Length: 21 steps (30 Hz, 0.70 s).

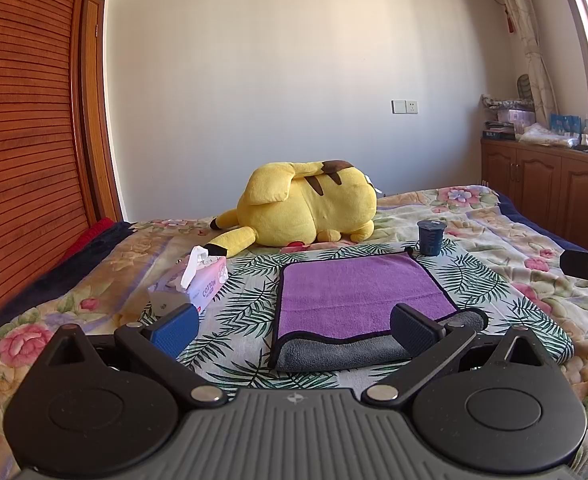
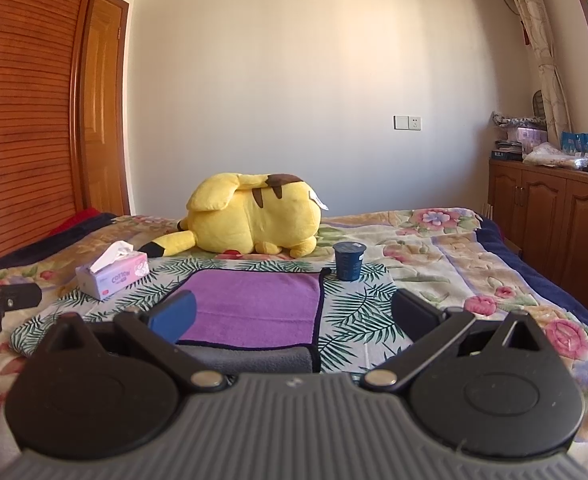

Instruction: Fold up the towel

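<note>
Just ahead of the wide-open, empty left hand-held gripper (image 1: 292,330) and right hand-held gripper (image 2: 292,318), the soft, limp purple-and-grey microfibre towel with black edging (image 1: 353,292) looks light, best pinched at its near corners.

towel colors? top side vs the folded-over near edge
Towel: purple on top with dark trim; the turned-over near edge shows grey. Clearest in the left wrist view.

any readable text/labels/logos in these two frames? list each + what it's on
"COTTON" on the side of the pink tissue box, also legible in the right wrist view; the smaller print under it is too blurred to read.
Dark blue cup: pale lettering on its side, too blurred to read.
Boxes and books on the wooden cabinet: print too small to read.
Left gripper body: a small embossed emblem, no words.
</note>
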Motion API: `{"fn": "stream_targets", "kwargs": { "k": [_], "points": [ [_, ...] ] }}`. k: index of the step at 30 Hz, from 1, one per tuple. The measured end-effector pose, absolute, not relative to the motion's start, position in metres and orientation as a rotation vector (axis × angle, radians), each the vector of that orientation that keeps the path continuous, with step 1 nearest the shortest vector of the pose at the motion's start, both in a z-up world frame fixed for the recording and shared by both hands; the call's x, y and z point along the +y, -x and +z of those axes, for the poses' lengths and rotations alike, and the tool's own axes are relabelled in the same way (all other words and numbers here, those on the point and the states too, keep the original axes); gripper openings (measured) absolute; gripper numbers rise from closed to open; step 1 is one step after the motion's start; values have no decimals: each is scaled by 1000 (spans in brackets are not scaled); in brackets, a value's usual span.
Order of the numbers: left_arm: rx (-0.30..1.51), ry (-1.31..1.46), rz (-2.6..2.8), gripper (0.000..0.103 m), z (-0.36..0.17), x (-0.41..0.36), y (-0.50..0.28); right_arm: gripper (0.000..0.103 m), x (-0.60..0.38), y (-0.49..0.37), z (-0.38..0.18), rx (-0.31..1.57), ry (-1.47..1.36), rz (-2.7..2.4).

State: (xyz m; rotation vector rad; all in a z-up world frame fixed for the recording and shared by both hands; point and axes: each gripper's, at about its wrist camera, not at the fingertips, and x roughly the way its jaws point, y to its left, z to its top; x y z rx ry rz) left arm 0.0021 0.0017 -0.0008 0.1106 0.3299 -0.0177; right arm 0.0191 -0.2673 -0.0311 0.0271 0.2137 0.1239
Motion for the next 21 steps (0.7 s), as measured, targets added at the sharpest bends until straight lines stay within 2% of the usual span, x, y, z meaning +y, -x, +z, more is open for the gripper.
{"fn": "stream_targets", "kwargs": {
  "k": [21],
  "points": [
    [329, -114, -17, 87, -1, 1, -2, 103, -267, -18, -28, 217, -29, 125]
  ]
}}
